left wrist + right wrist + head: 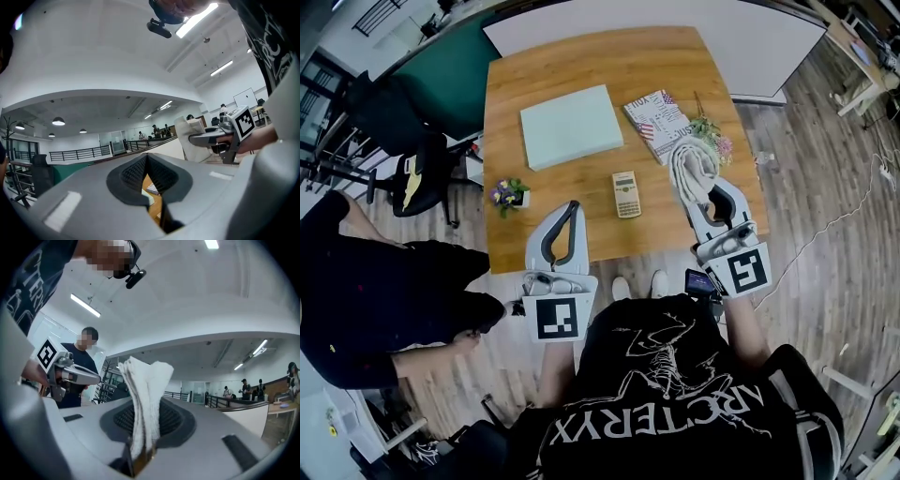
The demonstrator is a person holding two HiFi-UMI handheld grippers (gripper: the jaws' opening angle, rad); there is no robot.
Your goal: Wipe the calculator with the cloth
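A small beige calculator point(626, 194) lies flat near the front middle of the wooden table point(581, 75). My right gripper point(698, 183) is shut on a folded white cloth point(692, 167), held above the table's right front part, to the right of the calculator. In the right gripper view the cloth point(143, 399) stands up between the jaws. My left gripper point(565, 217) hovers over the table's front edge, left of the calculator, shut with nothing in it; in the left gripper view its jaws point(149, 176) meet.
A pale green board point(570, 126) lies at the table's back middle. A printed booklet point(657, 122) and a flower sprig point(710, 131) sit at the right, a small flower pot point(508, 195) at the left front. Another person point(384, 300) stands at the left.
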